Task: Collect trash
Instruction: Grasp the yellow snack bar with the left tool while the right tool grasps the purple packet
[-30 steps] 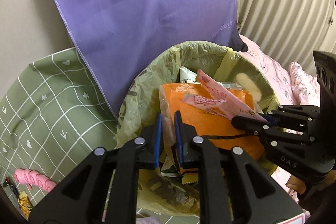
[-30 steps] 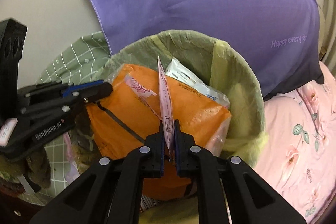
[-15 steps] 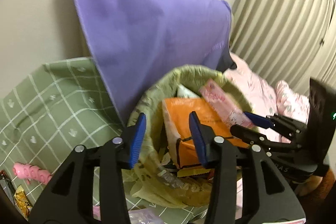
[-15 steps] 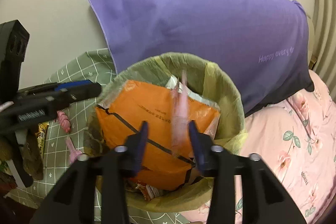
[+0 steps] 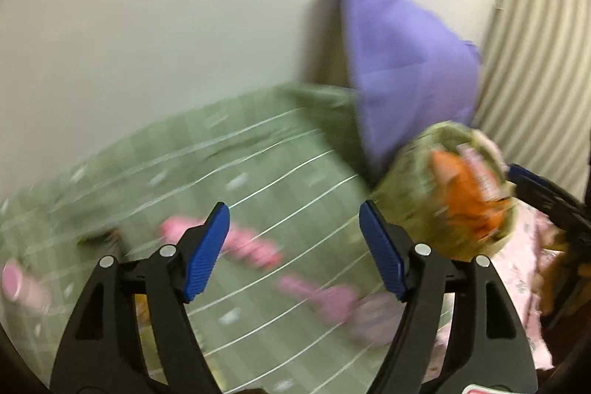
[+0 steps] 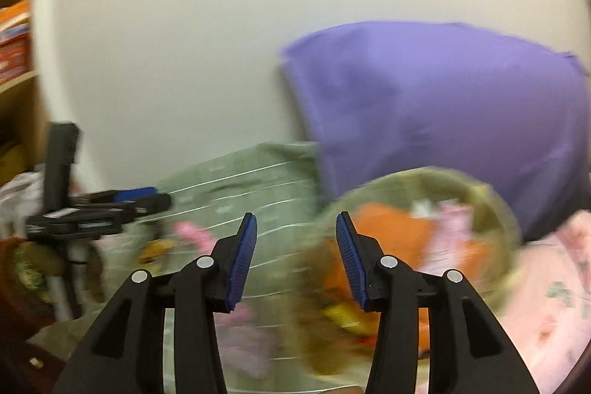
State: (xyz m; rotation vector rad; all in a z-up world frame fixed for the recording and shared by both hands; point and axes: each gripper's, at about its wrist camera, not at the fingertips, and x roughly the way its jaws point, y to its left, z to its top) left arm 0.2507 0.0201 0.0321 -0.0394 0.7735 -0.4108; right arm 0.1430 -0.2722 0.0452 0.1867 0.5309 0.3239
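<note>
Both views are motion-blurred. The trash bin (image 5: 424, 165) with a green liner sits at the right in the left wrist view and holds an orange bag (image 5: 461, 194) and a pink wrapper (image 5: 480, 172). In the right wrist view the bin (image 6: 491, 209) is right of centre with the orange bag (image 6: 391, 228) and pink wrapper (image 6: 450, 231) inside. My left gripper (image 5: 293, 250) is open and empty over the green checked sheet (image 5: 258, 172). My right gripper (image 6: 295, 257) is open and empty beside the bin. Pink wrappers (image 5: 255, 246) lie on the sheet.
A purple cloth (image 6: 443, 106) hangs on the wall behind the bin. A pink floral blanket (image 6: 554, 301) lies at the right. A curtain (image 5: 535, 80) is at the far right. My left gripper shows at the left in the right wrist view (image 6: 110, 205). Shelves (image 6: 14, 61) stand at the left.
Both grippers have pulled back from the bin and swung left, jaws wider open. The pink wrapper let go by the right gripper now lies in the bin.
</note>
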